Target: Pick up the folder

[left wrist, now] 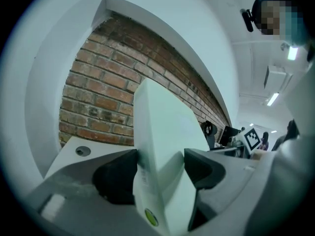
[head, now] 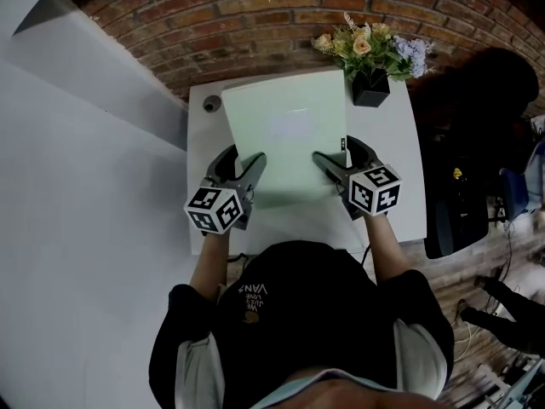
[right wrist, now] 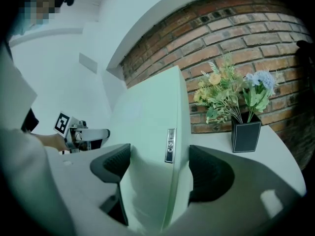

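The folder (head: pixel 285 139) reads pale mint green to me, the table (head: pixel 409 186) plain white. The brick wall (head: pixel 255 11) is red-brown with pale mortar lines. The vase (head: pixel 371 90) is black, its flowers (head: pixel 370 48) peach, lavender and green. My left gripper (head: pixel 244 167) and right gripper (head: pixel 334 162) carry cubes patterned with black-and-white square markers; their jaws look dark grey.

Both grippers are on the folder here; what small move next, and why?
Probably lift both together, level: left gripper and right gripper each clamp the folder at its near edge, and the flower pot stands close to its far corner.
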### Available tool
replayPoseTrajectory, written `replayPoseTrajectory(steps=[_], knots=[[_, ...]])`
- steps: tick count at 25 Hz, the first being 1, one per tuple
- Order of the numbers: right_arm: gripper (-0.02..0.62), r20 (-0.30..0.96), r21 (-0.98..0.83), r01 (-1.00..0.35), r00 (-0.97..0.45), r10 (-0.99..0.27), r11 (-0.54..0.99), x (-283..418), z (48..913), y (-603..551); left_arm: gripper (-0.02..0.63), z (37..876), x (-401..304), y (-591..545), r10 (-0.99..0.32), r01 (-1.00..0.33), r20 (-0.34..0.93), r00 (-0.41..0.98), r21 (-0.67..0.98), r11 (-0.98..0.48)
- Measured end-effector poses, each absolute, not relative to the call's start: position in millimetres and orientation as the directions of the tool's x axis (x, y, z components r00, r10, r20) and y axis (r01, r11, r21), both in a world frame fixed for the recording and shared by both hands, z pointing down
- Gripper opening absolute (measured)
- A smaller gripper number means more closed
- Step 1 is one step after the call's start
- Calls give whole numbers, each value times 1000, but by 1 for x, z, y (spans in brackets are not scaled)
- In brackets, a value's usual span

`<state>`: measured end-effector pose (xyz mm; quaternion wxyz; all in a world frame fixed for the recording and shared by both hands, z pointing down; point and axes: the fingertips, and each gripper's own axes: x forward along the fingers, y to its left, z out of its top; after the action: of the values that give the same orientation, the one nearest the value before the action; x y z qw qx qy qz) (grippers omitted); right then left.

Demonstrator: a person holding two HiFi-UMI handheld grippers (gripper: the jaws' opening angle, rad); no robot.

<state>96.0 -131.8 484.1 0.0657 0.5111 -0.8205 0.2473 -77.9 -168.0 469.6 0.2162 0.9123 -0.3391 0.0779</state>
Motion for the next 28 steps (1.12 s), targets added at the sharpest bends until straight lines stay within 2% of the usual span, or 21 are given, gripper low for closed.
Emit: replayPoseTrajectory(steps=[12,28], knots=[[360,307,-243,-917,-382,-872,316,86,463,-116,301,455,-85,-162,-552,-599,235,800,280,-750],[359,269,-225,-950,-274,-923,217,84,452,-96,301,442,-82,-159,-479,-514,195,856,218,-829]])
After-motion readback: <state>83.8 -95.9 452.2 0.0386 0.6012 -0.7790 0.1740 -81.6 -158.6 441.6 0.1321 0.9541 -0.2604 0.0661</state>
